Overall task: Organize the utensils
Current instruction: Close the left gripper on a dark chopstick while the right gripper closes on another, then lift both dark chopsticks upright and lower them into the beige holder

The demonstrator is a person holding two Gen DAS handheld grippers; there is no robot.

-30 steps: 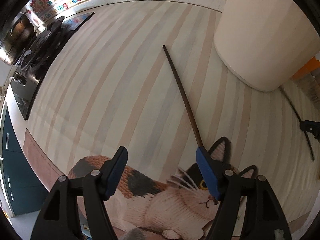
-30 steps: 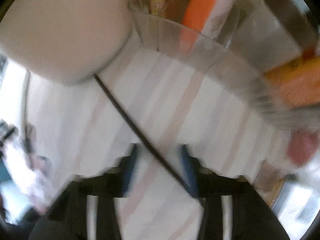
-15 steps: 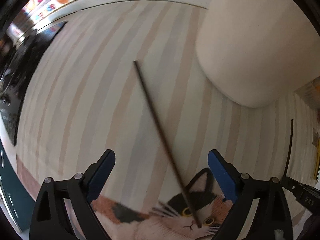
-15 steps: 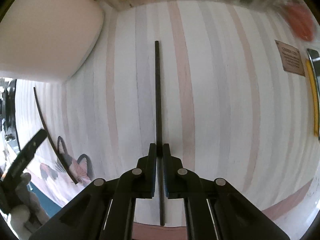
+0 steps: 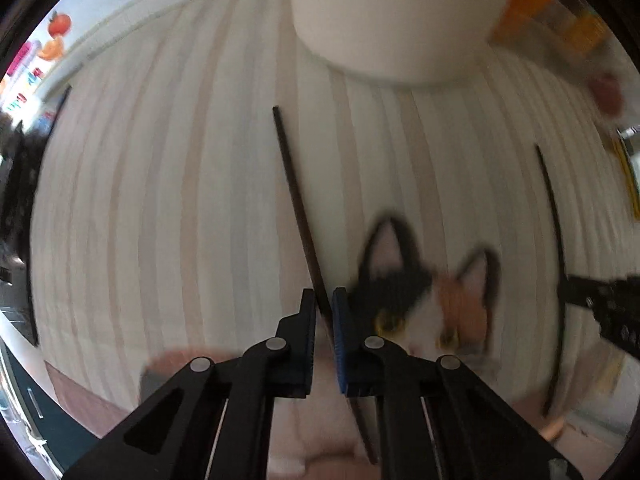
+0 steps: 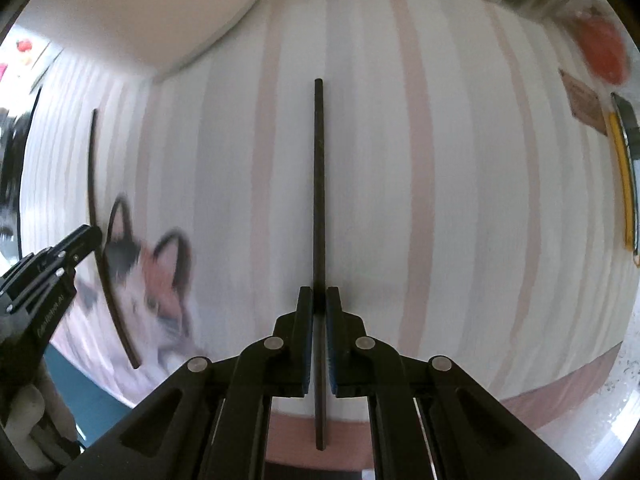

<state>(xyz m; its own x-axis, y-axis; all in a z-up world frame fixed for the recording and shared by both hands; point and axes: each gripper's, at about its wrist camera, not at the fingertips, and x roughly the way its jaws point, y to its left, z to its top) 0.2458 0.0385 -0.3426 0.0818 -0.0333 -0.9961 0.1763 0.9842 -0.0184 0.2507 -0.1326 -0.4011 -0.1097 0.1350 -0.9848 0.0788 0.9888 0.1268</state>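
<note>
A dark brown chopstick (image 5: 298,204) lies lengthwise over the striped cat placemat (image 5: 160,200). My left gripper (image 5: 324,300) points down at it, its jaws closing with the pads pressed on the stick's lower half. A second dark chopstick (image 6: 319,184) runs straight up the right wrist view, and my right gripper (image 6: 319,296) is shut on it near its lower third. Each view also catches the other side: the right gripper (image 5: 600,308) with its chopstick (image 5: 550,208) at the right edge, the left gripper (image 6: 48,272) with its chopstick (image 6: 94,192) at the left edge.
A tall cream cylinder (image 5: 392,20) stands at the far end of the mat, just beyond the chopstick tips. A clear bin with orange packets (image 5: 552,20) sits at the back right. A yellow-edged object (image 6: 622,176) lies off the mat's right side. A black hob (image 5: 16,184) lies to the left.
The left jaws went from wide open to closed on the brown chopstick. The right gripper, still gripping its chopstick, slid across the mat toward the left one, and both views rolled.
</note>
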